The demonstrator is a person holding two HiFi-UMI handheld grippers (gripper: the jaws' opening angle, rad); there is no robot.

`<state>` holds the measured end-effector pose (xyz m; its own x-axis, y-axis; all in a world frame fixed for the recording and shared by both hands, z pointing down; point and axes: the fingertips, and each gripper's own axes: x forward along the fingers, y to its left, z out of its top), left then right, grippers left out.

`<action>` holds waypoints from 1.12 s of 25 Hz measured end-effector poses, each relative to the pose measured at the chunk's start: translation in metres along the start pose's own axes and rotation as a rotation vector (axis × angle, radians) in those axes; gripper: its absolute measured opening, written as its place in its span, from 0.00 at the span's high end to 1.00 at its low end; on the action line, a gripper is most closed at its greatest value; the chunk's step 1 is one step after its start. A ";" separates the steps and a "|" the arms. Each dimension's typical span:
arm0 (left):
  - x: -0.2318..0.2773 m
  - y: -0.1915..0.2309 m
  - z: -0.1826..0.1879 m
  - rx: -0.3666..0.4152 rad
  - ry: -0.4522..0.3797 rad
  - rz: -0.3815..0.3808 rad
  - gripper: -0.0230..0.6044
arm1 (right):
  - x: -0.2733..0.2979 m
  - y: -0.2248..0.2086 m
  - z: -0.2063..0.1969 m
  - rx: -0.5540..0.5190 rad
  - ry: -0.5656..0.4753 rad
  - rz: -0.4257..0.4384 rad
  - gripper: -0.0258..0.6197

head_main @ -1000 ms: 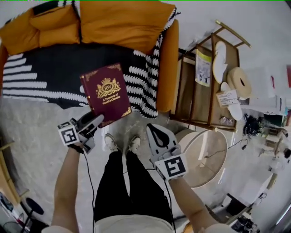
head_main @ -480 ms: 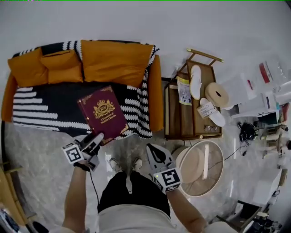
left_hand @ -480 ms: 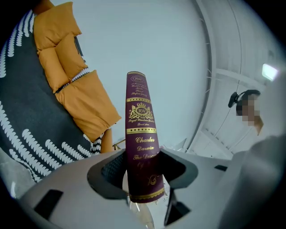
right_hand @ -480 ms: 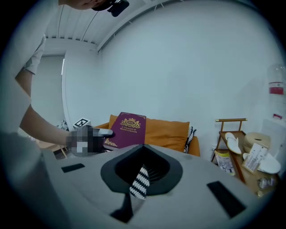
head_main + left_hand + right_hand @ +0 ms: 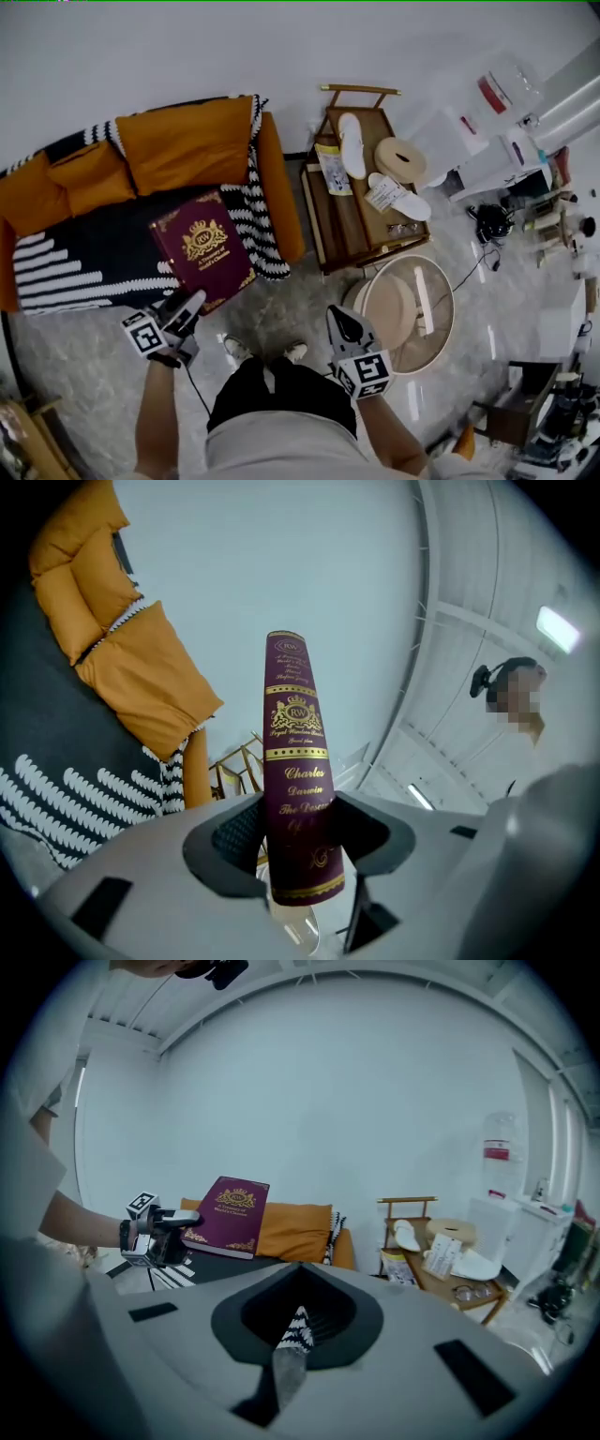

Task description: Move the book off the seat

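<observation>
Marble floor (image 5: pixel 291 305) fills the lower half of the head view. The orange sofa (image 5: pixel 183 145) stands against the wall at upper left. Its seat is covered by a black-and-white striped throw (image 5: pixel 75 272), and a wooden tabletop (image 5: pixel 345 223) stands just beside its arm. Compared with one second ago, the sofa appears smaller and further left. This is consistent with the person having straightened up and begun to turn toward the tabletop side.

Position of the book (image 5: pixel 202 246): the maroon hardback has risen with the left hand and now hangs in the air. In the right gripper view it sits level with the back cushions, well above the throw. In the head view it still overlaps the front edge of the seat.

The left claw (image 5: pixel 185 312) is clamped on the lower end of the spine, with one pad pressing each cover. This grip is unchanged.

The right claw (image 5: pixel 345 323) has its jaws drawn nearly together with nothing between them. It has swung out to the person's right and carries no load.

Assessment: the lift is complete, the transfer is not. The book must still be carried clear of the sofa and set down. A grip at one end of a hardback may let it sag or pivot.
</observation>
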<state>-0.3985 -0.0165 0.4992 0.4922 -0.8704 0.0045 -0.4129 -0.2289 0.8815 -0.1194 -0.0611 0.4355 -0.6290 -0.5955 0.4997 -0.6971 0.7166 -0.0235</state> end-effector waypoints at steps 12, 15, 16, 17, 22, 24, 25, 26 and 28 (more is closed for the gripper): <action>0.162 -0.132 -0.119 0.148 0.307 -0.282 0.60 | -0.180 -0.120 -0.069 0.158 -0.088 -0.350 0.93; 0.185 -0.171 -0.176 0.111 0.379 -0.340 0.60 | -0.228 -0.141 -0.090 0.203 -0.117 -0.421 0.93; 0.193 -0.184 -0.195 0.103 0.410 -0.357 0.60 | -0.245 -0.148 -0.098 0.222 -0.128 -0.449 0.93; 0.201 -0.196 -0.214 0.100 0.444 -0.375 0.60 | -0.262 -0.155 -0.105 0.237 -0.140 -0.477 0.93; 0.239 -0.258 -0.298 0.092 0.584 -0.458 0.60 | -0.347 -0.188 -0.143 0.299 -0.187 -0.609 0.93; 0.250 -0.276 -0.325 0.091 0.619 -0.483 0.60 | -0.377 -0.200 -0.158 0.326 -0.208 -0.657 0.93; 0.254 -0.283 -0.337 0.094 0.635 -0.491 0.60 | -0.390 -0.205 -0.166 0.338 -0.218 -0.678 0.93; 0.257 -0.289 -0.348 0.096 0.651 -0.498 0.60 | -0.402 -0.208 -0.172 0.349 -0.228 -0.696 0.93; 0.261 -0.303 -0.370 0.082 0.685 -0.511 0.60 | -0.424 -0.214 -0.184 0.370 -0.246 -0.731 0.93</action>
<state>0.1383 -0.0138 0.4081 0.9762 -0.2028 -0.0771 -0.0550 -0.5750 0.8163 0.3595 0.1047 0.3878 -0.0044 -0.9544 0.2986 -0.9973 -0.0176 -0.0709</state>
